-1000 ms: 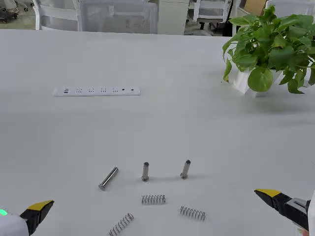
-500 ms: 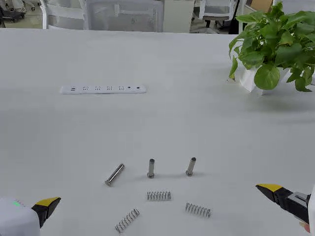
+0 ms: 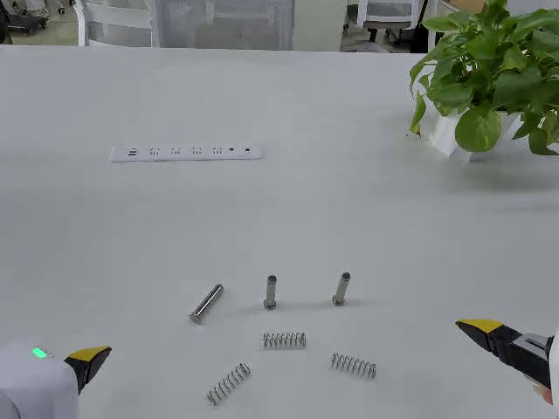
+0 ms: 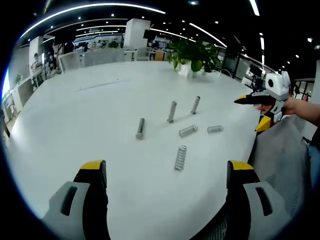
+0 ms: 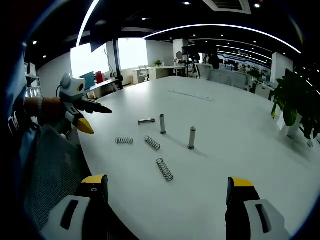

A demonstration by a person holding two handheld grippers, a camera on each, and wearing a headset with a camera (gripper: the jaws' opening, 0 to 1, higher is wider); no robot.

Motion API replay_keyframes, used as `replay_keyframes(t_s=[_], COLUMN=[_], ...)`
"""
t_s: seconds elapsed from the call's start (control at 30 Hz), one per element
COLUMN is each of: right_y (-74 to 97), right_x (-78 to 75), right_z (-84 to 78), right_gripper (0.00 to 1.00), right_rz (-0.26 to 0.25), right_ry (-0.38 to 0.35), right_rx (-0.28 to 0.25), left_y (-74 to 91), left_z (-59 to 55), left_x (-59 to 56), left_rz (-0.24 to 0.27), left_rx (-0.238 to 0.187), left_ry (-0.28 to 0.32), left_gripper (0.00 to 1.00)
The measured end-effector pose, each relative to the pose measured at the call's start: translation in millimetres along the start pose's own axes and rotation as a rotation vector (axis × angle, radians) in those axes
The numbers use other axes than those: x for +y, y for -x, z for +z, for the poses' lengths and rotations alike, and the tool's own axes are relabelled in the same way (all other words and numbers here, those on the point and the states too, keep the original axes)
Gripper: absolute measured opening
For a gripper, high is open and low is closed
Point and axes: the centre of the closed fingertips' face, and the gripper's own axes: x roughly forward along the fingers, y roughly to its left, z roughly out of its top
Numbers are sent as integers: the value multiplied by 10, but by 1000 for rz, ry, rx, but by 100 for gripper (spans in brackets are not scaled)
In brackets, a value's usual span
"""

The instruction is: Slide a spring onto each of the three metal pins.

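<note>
Looking across the pale worktop, I had a potted plant at its far right and a white power strip lying well beyond the work. The left tongs and the right tongs were both spread wide and carried nothing, hovering at the near edge on either side of the parts. Three metal pins sat in a row: the left pin lay on its side, while the middle pin and the right pin stood upright. Just nearer to me lay the springs, all loose on the worktop: the middle spring, the right spring and the left spring, which was set at an angle. No spring was on a pin, so I judged the job unstarted. My worry was the upright pins: a spring brought down off-centre could tip one over. A hard pinch might also squash a spring or shoot it from the jaws, and the left pin could roll if nudged.
</note>
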Motion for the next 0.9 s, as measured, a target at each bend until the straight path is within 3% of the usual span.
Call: replay_keyframes(t_s=[0.3,0.4,0.47,0.53,0.7,0.9], right_y=[-20,-20,-24,-28,-24,-29], right_x=[28,31,42,59,97,125], right_z=[39,49,38,24,0,-11], right_gripper=[99,99,99,99,99,99], right_rz=[9,8,7,8,15,16], right_ry=[14,16,29,42,46,41], right_rx=[-8,-12,-3,7,13,13], left_y=[-62,-107,-136,-179,-285,-439], left_z=[110,198,261,314,448,528], left_x=[93,181,261,314,414,402], left_rz=[-20,-16,-4,-4,-2,-36], left_rx=[26,37,41,38,55,107], left_ry=[-31,-50,-41,-31,-85,-168], left_gripper=[99,99,91,90,84,74])
